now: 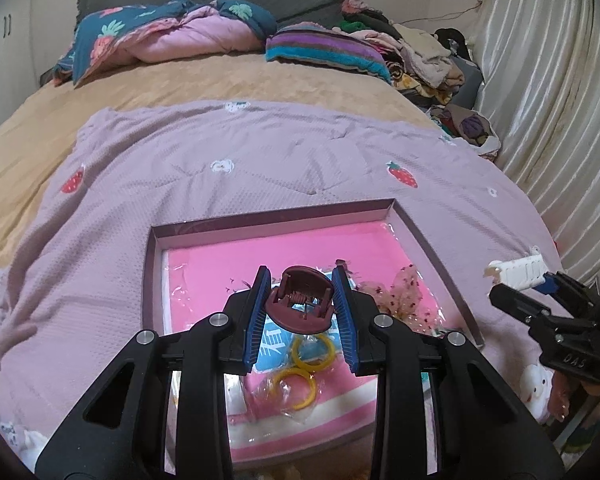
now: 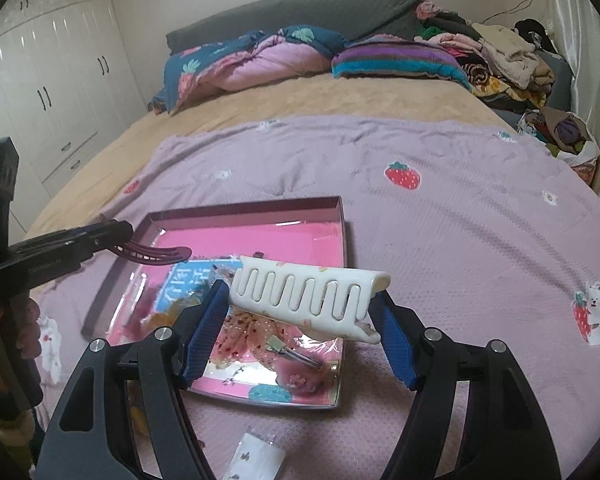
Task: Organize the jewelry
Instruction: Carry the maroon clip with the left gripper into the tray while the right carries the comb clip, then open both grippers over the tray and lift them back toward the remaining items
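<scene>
We are holding a maroon clip (image 1: 300, 298) in our left tool (image 1: 300, 312) at lower centre, above the tray (image 1: 432, 240). Our right tool (image 2: 300, 320) is gripping a white clip (image 2: 304, 292) lengthwise, over the tray's right side.

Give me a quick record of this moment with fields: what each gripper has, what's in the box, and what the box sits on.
left gripper: shut on a maroon hair clip, held above the box
right gripper: shut on a white hair clip, held lengthwise above the box
box: shallow, open, pink lining
box contents: two yellow rings, a sheer dotted bow, packaged pieces
surface: lilac strawberry blanket on a bed
</scene>
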Demonstrator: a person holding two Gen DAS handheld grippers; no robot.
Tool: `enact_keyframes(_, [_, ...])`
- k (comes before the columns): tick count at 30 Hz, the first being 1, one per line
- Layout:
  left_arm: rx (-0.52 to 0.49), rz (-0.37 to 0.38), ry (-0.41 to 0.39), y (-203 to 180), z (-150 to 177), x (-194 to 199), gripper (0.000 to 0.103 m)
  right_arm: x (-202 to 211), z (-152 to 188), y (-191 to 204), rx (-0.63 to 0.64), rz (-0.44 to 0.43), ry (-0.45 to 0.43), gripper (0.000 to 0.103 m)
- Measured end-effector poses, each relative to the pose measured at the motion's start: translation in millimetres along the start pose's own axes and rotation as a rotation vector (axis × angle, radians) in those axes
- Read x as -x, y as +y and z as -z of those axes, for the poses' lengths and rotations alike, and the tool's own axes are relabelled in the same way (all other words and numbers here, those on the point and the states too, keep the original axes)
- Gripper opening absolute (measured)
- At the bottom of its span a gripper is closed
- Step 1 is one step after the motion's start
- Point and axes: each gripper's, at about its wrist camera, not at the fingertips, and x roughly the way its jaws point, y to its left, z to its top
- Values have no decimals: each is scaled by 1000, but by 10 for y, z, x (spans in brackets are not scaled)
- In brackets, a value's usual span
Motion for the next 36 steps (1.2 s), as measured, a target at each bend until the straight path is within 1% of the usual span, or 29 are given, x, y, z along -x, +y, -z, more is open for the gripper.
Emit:
enact_keyframes(3, [9,11,5,35,22,-73,23,-158,18,4,9,13,23,70])
enact_keyframes(9, [11,8,41,62,121,-197,24,-465,67,56,41,25,65,70])
enact_keyframes(15, [22,1,70,113,227,-272,24,-687,114,81,51,29,108,71])
enact_keyframes(18, [26,1,77,126,265,-283,24,-734,136,73,43,33,122,71])
enact_keyframes(20, [27,0,82,129,285,-287,24,-704,151,73,40,26,119,74])
enact_keyframes(22, [27,-1,86,131,296,-291,24,-653,156,72,32,13,113,82])
enact_keyframes(23, [27,-2,87,132,302,-291,24,-613,161,72,27,13,106,84])
enact_keyframes(28, [24,-5,99,120,325,-301,24,-436,206,42,19,17,87,86])
enact_keyframes(34, [23,-12,113,107,357,-294,24,-128,292,-58,-13,16,51,89])
enact_keyframes(35, [23,-13,112,105,358,-289,28,-94,298,-69,-16,18,47,89])
enact_keyframes(36, [24,-16,111,102,360,-273,35,-58,302,-81,-17,19,44,90])
